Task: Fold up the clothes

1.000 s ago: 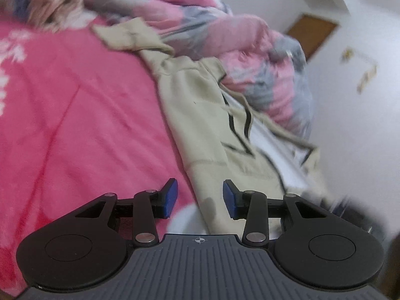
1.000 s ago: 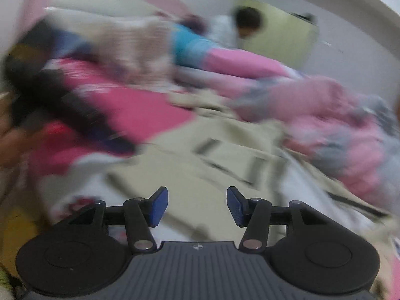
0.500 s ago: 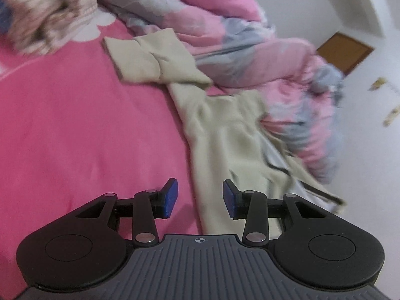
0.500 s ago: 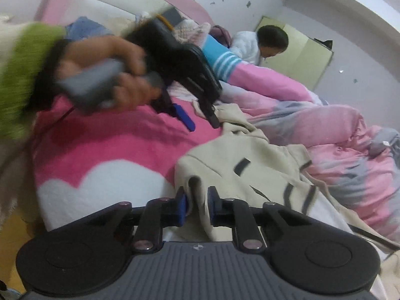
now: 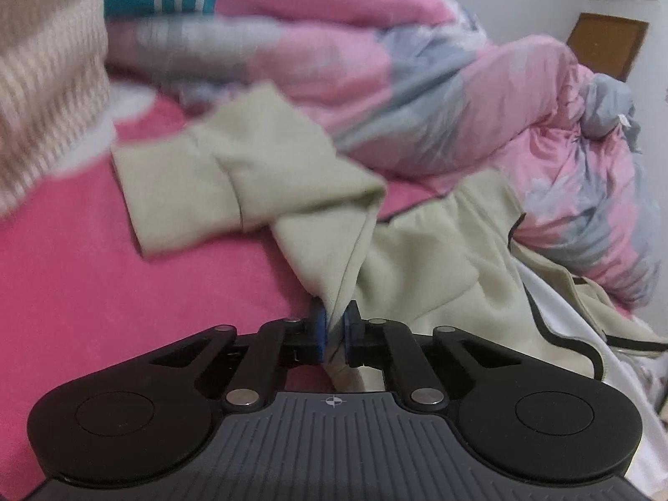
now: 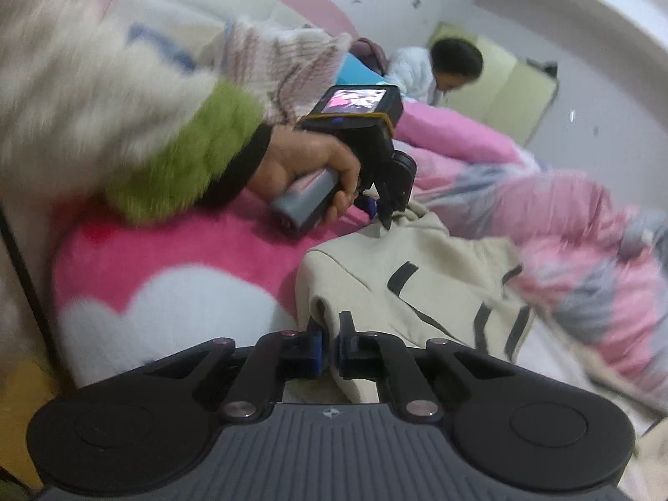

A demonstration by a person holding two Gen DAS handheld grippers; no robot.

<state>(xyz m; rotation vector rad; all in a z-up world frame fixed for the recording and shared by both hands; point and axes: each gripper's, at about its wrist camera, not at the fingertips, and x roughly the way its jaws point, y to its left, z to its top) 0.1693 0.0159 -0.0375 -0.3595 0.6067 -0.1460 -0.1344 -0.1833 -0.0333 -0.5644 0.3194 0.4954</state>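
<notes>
A beige garment with dark trim (image 5: 434, 259) (image 6: 417, 288) lies across a pink bed cover (image 5: 125, 300). Its sleeve (image 5: 234, 175) stretches away to the upper left in the left wrist view. My left gripper (image 5: 334, 330) is shut on a raised fold of the garment's edge. My right gripper (image 6: 329, 346) is shut on the garment's near corner. In the right wrist view the other hand-held gripper (image 6: 382, 208), held by a hand (image 6: 309, 163) in a fluffy green-cuffed sleeve, pinches the garment's far edge.
A bunched pink and grey duvet (image 5: 480, 96) (image 6: 584, 242) lies behind the garment. A striped knit item (image 5: 46, 67) sits at the left. A person (image 6: 434, 71) sits at the far side of the bed. A brown door (image 5: 605, 44) shows beyond.
My left gripper went from open to shut on the garment's edge, after moving in toward the sleeve. My right gripper, open a second ago, stays shut on the near corner.
</notes>
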